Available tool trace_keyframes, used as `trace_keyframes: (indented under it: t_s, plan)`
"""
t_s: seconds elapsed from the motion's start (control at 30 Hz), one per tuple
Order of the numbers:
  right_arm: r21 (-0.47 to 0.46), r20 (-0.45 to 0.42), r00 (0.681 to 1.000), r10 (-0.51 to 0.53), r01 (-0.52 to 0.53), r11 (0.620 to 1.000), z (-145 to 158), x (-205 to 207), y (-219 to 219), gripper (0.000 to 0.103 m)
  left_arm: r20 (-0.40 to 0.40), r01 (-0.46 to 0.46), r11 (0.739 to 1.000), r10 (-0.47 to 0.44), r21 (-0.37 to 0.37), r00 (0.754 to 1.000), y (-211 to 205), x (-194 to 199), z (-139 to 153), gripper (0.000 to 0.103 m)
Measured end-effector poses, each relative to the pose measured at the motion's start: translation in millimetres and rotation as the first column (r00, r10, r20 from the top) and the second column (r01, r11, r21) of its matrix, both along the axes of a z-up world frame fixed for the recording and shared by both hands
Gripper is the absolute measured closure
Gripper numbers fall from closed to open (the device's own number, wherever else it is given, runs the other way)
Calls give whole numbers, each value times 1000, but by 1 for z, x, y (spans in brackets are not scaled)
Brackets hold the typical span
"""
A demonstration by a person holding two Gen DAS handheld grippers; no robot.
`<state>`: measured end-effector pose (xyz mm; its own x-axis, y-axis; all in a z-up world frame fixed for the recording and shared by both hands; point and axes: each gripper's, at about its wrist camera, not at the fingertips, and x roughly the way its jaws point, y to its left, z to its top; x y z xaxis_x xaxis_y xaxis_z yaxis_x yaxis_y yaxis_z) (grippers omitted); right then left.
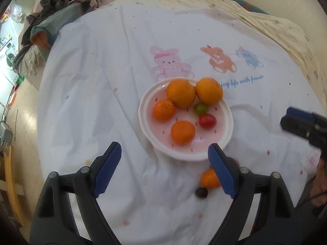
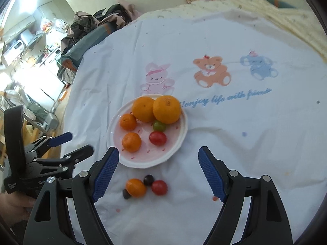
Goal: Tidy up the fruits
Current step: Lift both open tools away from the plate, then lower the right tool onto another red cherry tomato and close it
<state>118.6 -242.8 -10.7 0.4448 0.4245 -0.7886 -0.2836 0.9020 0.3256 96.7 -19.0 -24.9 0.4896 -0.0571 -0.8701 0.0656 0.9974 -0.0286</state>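
A white plate (image 2: 179, 140) with a pink centre sits on a bed covered by a white sheet (image 2: 245, 143) printed with a rabbit, a bear and an elephant. On the plate lie two large oranges (image 2: 167, 109), touching at the far side, two small mandarins (image 2: 131, 142), a green tomato (image 2: 159, 126) and a red tomato (image 2: 157, 138).

Off the plate, just beside its near rim, four fruits remain on the sheet: a small mandarin (image 2: 136, 187), a red cherry tomato (image 2: 159, 187) and two dark grapes (image 2: 148, 180), clustered and touching.

The left gripper (image 1: 164, 169) and the right gripper (image 2: 158, 171) both stand apart and empty, hovering above the sheet and tilted downward.

The step in hand appears to be collecting the loose fruits. A good approach would take an outer one first, probably the red cherry tomato, so the fingers do not knock its neighbours, with the pads set either side of its widest part and closed gently, since it is soft and round.

The sheet is wrinkled and soft, so fruit may roll. Open room lies to the right of the plate. The bed's left edge drops to the floor, and the plate's front still has space.
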Motion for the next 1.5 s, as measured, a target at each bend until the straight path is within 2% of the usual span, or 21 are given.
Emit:
trace_keyframes:
  t_s: [0.07, 0.2, 0.27, 0.47, 0.67, 0.87, 0.93, 1.0, 1.03, 1.07, 1.17, 1.27, 1.37, 1.5]
  plan:
    - [-3, 0, 1000, -8, 8, 1000, 2, -7, -5, 20, 7, -12, 1000, 12, -7, 1000, 4, -12, 5, 19]
    - [23, -59, 997, -47, 48, 999, -7, -19, -13, 20, -3, -44, 999, 44, -19, 999, 9, -28, 7, 19]
    - [2, -67, 996, -64, 64, 998, -12, -23, -12, 20, -15, -58, 998, 58, -36, 998, 13, -38, 5, 19]
    - [-22, -132, 990, -42, 39, 999, -31, -27, -3, 20, -39, -101, 994, 100, -36, 994, 18, -58, -3, 18]
    - [34, -218, 973, -76, 86, 996, -49, -19, -10, 20, -53, -171, 985, 169, -32, 984, 35, -53, -14, 19]
    - [20, -274, 960, -62, 70, 997, -66, -12, -2, 21, -162, -266, 957, 246, -113, 956, 54, -39, -36, 19]
    - [-1, -281, 959, -42, 44, 999, -73, -10, 6, 28, -171, -262, 958, 241, -115, 955, 51, -37, -37, 19]
    - [31, -326, 945, -21, 33, 999, -84, -5, 10, 59, -168, -244, 963, 223, -119, 960, 45, -35, -35, 19]
    - [66, -356, 934, -16, 42, 997, -90, -3, 9, 65, -164, -231, 966, 210, -120, 964, 41, -34, -34, 19]
    - [98, -410, 912, -10, 55, 994, -100, 2, 8, 67, -158, -216, 969, 197, -119, 968, 38, -34, -33, 18]
    - [65, -430, 902, -39, 73, 995, -111, 8, 8, 67, -145, -185, 978, 169, -99, 975, 30, -33, -29, 19]
    - [85, -486, 873, -34, 86, 993, -126, 10, 10, 67, -155, -183, 979, 168, -93, 974, 31, -32, -32, 19]
    - [83, -503, 864, -21, 72, 994, -133, 9, 16, 67, -190, -209, 972, 187, -105, 964, 37, -29, -39, 19]
    - [64, -493, 870, -13, 51, 997, -137, 11, 25, 68, -216, -230, 967, 202, -113, 955, 42, -28, -46, 19]
